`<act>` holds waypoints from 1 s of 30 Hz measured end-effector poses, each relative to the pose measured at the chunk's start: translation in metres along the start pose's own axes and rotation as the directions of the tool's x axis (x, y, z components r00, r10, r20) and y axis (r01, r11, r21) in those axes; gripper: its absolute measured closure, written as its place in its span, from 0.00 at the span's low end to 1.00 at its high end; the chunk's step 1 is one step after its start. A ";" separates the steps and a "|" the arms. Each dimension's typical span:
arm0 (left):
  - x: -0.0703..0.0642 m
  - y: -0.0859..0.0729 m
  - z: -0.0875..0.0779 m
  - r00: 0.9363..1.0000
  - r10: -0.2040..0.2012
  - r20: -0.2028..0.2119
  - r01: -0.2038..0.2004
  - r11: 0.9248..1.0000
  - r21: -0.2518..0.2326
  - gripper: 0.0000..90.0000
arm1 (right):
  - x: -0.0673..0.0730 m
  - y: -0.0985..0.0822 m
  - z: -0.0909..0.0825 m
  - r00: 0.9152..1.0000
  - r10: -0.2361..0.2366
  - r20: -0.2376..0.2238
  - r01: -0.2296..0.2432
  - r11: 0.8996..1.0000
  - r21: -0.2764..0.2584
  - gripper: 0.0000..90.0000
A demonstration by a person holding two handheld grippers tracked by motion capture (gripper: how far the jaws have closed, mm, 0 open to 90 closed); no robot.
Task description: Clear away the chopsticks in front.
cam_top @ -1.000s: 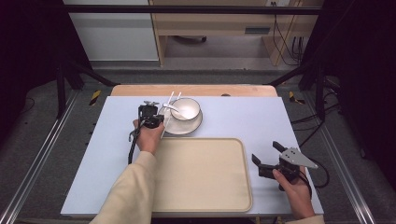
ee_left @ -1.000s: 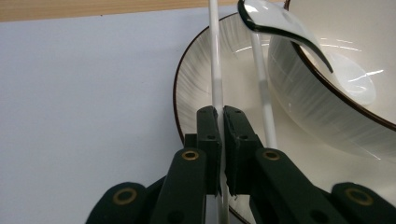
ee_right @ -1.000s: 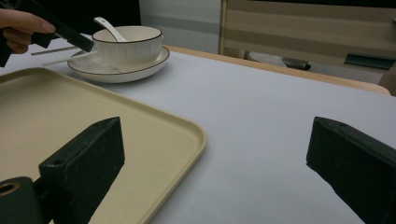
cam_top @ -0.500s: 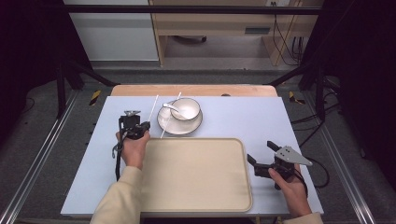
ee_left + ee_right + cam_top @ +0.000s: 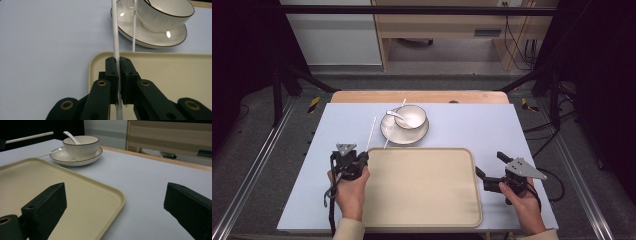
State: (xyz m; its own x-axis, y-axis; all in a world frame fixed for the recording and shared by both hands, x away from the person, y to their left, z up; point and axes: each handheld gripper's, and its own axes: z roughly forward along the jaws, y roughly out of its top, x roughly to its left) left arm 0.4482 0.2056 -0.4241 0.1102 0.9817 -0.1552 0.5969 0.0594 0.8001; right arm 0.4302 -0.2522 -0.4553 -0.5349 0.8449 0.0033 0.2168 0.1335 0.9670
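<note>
Work in hand: moving white chopsticks from the saucer to the tray, judging by what the left gripper [image 5: 117, 65] carries.
Done so far: one chopstick [image 5: 115, 32] is lifted off and clamped between the left gripper's jaws, at the tray's [image 5: 422, 210] near-left corner.
Left to do: that chopstick is not yet laid in the tray; the second chopstick [image 5: 393, 127] lies propped on the saucer [image 5: 388, 134] beside the bowl [image 5: 412, 116]; a spoon [image 5: 393, 114] sits in the bowl.
Held chopstick's axis: long axis runs away from the person, its free end reaching toward the saucer, tilted slightly right in the high view.
Grip point: near the chopstick's near end, a short stub showing behind the jaws.
Right gripper [image 5: 492, 167]: jaws spread wide, holding nothing, resting on the surface [image 5: 472, 125] by the tray's right edge.
</note>
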 end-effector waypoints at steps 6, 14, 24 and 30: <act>-0.003 -0.029 -0.014 1.000 -0.007 -0.002 0.007 1.000 0.012 0.95 | 0.003 0.000 0.005 1.000 -0.013 -0.011 0.013 1.000 0.012 0.05; -0.014 -0.050 -0.021 1.000 -0.028 0.004 0.027 1.000 0.014 0.95 | 0.000 0.000 0.001 1.000 -0.005 -0.005 0.005 1.000 0.009 0.05; -0.016 -0.073 -0.020 0.999 -0.033 -0.021 0.034 0.998 0.044 0.95 | 0.002 0.000 0.002 1.000 -0.007 -0.013 0.007 1.000 0.010 0.05; -0.014 -0.078 -0.025 0.998 -0.044 -0.038 0.046 0.998 0.050 0.95 | 0.001 0.000 0.001 1.000 -0.004 -0.012 0.004 1.000 0.011 0.05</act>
State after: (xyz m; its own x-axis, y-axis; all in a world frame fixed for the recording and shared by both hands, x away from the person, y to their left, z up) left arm 0.3799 0.1920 -0.4703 0.0534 0.9844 -0.1678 0.6401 0.0952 0.7624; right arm 0.4304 -0.2504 -0.4557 -0.5454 0.8381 0.0028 0.2237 0.1423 0.9642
